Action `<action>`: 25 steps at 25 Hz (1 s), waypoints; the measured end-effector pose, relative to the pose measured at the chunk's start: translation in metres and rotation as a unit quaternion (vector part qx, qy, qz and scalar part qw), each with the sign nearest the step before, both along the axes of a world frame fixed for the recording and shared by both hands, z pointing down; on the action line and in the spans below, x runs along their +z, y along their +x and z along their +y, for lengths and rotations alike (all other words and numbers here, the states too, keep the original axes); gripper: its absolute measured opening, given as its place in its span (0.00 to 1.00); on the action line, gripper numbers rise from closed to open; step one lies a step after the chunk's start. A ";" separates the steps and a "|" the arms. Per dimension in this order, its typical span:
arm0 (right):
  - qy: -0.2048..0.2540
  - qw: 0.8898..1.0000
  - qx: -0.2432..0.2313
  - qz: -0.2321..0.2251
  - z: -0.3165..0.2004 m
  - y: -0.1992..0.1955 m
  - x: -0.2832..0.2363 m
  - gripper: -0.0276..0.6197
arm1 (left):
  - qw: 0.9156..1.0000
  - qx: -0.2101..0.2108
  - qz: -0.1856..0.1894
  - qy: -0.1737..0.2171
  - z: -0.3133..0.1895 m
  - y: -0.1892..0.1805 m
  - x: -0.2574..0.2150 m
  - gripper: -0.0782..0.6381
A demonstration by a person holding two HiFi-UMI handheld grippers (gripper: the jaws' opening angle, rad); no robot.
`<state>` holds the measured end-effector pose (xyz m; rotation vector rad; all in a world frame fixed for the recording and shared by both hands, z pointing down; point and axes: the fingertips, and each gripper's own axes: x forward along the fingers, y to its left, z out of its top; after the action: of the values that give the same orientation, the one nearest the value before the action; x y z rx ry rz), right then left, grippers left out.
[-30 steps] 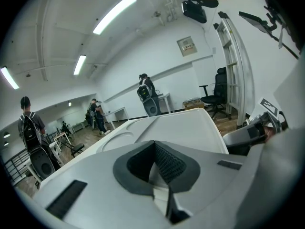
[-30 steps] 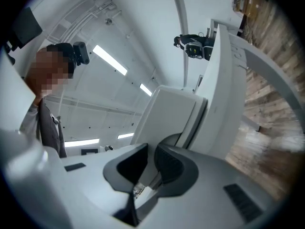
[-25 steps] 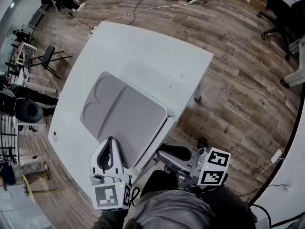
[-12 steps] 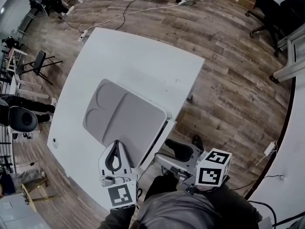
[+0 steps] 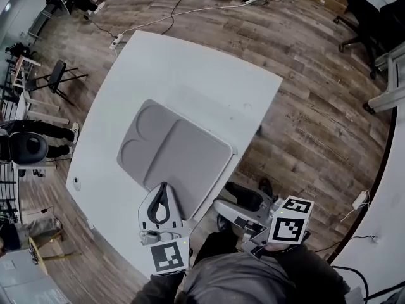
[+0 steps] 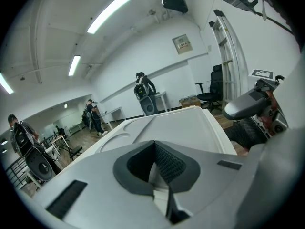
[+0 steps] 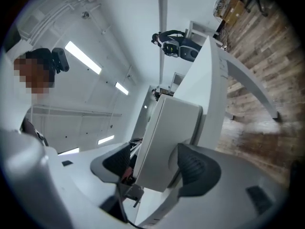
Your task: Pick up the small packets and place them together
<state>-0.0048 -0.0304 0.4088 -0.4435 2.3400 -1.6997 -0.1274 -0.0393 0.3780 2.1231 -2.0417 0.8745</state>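
No small packets show in any view. A grey tray (image 5: 177, 154) with two round hollows lies on the white table (image 5: 190, 68). My left gripper (image 5: 162, 187) hovers over the tray's near corner, its jaws shut with nothing between them; in the left gripper view the gripper (image 6: 154, 147) faces along the tray (image 6: 181, 128). My right gripper (image 5: 223, 206) sits just off the table's near edge, and its jaws have just been opening. In the right gripper view that gripper (image 7: 155, 166) is open, the tray's edge (image 7: 171, 128) showing in the gap, untouched by the pads.
A small round object (image 5: 76, 183) lies near the table's left corner. Wooden floor (image 5: 316, 106) surrounds the table, with cables (image 5: 183, 8) beyond the far end, black chairs (image 5: 367, 8) at right and stands (image 5: 54, 81) at left. People (image 6: 143, 87) stand in the background.
The right gripper's jaws have spread apart from nearly shut. The left gripper has stayed shut by the tray's near corner. The head camera has shifted a little.
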 end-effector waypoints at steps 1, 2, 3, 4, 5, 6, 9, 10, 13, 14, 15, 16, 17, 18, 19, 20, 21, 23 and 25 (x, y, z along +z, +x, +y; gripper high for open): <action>0.001 1.000 -0.001 0.000 0.001 0.000 0.000 0.50 | 1.000 0.000 0.000 0.000 0.001 0.000 0.000 0.11; 0.001 1.000 -0.001 -0.001 0.001 0.000 0.000 0.51 | 1.000 0.000 -0.001 0.000 0.001 0.000 0.000 0.11; -0.002 1.000 0.000 -0.004 0.001 0.000 0.000 0.51 | 1.000 -0.001 -0.002 0.000 0.001 0.000 0.000 0.11; -0.005 1.000 0.002 -0.009 0.000 0.000 0.000 0.51 | 1.000 -0.001 -0.003 0.001 0.001 0.001 0.000 0.11; -0.010 1.000 0.005 -0.014 0.000 0.001 0.001 0.51 | 1.000 -0.001 -0.003 0.002 0.001 0.001 0.000 0.11; -0.016 1.000 0.008 -0.020 -0.001 0.003 0.000 0.52 | 1.000 -0.001 -0.002 0.002 0.001 0.002 0.000 0.11; -0.045 0.998 0.016 -0.040 -0.004 0.005 -0.001 0.52 | 1.000 -0.002 -0.002 0.002 0.001 0.003 0.000 0.11; -0.054 0.997 0.017 -0.046 -0.004 0.005 -0.002 0.52 | 1.000 -0.002 -0.003 0.002 0.001 0.003 -0.001 0.11; -0.064 0.997 0.014 -0.040 -0.003 0.005 -0.003 0.52 | 1.000 -0.004 -0.003 0.001 0.002 0.003 0.000 0.11; -0.066 0.997 0.013 -0.039 -0.003 0.005 -0.004 0.52 | 1.000 -0.005 -0.003 0.001 0.002 0.003 0.000 0.11; -0.069 0.997 0.014 -0.041 -0.003 0.005 -0.004 0.52 | 1.000 -0.006 -0.003 0.000 0.002 0.003 0.000 0.11; -0.074 0.996 0.015 -0.045 -0.003 0.006 -0.005 0.52 | 1.000 -0.006 -0.004 0.000 0.002 0.003 0.000 0.11; -0.080 0.996 0.016 -0.049 -0.004 0.006 -0.006 0.52 | 1.000 -0.006 -0.004 0.000 0.001 0.003 0.000 0.11; -0.086 0.995 0.018 -0.049 -0.005 0.006 -0.007 0.52 | 1.000 -0.006 -0.004 -0.001 0.001 0.002 0.000 0.11; -0.091 0.994 0.020 -0.047 -0.005 0.005 -0.008 0.52 | 1.000 -0.007 -0.003 -0.001 0.000 0.002 0.000 0.11; -0.097 0.994 0.023 -0.042 -0.006 0.004 -0.008 0.52 | 1.000 -0.008 -0.003 -0.001 0.000 0.001 -0.001 0.11; -0.101 0.994 0.024 -0.037 -0.006 0.002 -0.009 0.52 | 1.000 -0.009 -0.002 -0.001 0.000 0.000 -0.001 0.11; -0.103 0.994 0.027 -0.020 -0.006 0.000 -0.007 0.51 | 1.000 -0.010 -0.001 0.000 0.000 0.000 0.000 0.11; -0.097 0.995 0.034 0.001 -0.005 0.001 -0.002 0.30 | 1.000 -0.009 -0.002 0.000 0.001 0.001 0.000 0.11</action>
<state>-0.0038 -0.0357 0.4072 -0.5507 2.1433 -1.9033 -0.1269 -0.0387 0.3782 2.1012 -2.0590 0.8766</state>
